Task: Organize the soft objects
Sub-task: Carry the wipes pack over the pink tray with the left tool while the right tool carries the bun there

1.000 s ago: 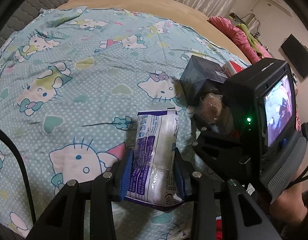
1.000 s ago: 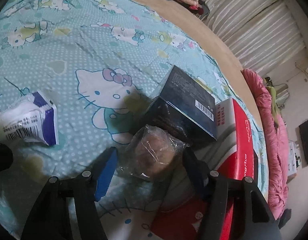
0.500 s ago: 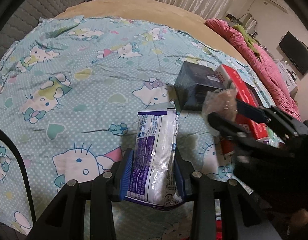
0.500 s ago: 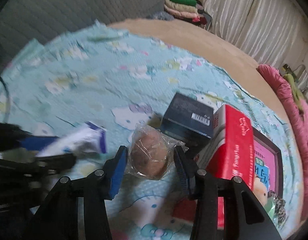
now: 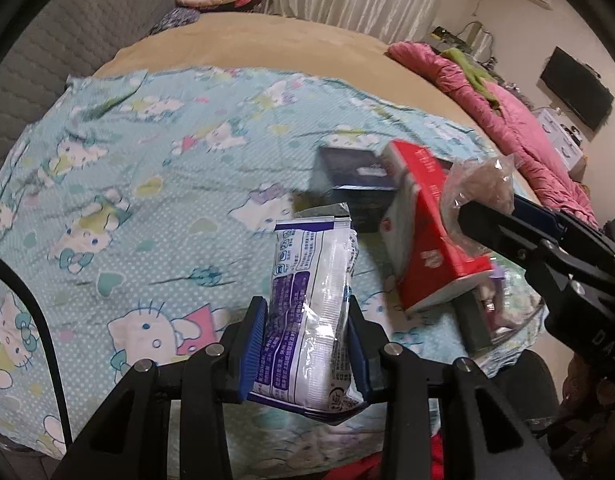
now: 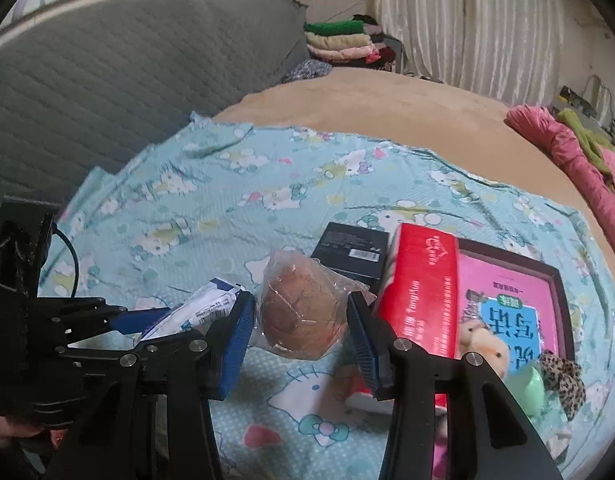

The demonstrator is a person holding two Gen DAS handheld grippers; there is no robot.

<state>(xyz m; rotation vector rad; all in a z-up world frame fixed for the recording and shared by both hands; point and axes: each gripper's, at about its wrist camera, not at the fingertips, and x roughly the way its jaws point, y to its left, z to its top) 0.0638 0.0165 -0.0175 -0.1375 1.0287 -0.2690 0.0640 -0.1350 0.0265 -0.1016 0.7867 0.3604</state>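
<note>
Right gripper (image 6: 301,338), jaws just closed on the wrapped bun (image 6: 303,312), has lifted it.

Your light is dim, warm and even; no hard shadows show. Both fisheye views bend strongly and go black at the corners. The boxes (image 5: 419,220) ahead of your left gripper (image 5: 305,344) smear with motion blur.

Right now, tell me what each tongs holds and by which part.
Left tongs: white and purple packet, clamped across its lower half. Right tongs: wrapped bun, squeezed at its sides through the clear wrapper.
</note>
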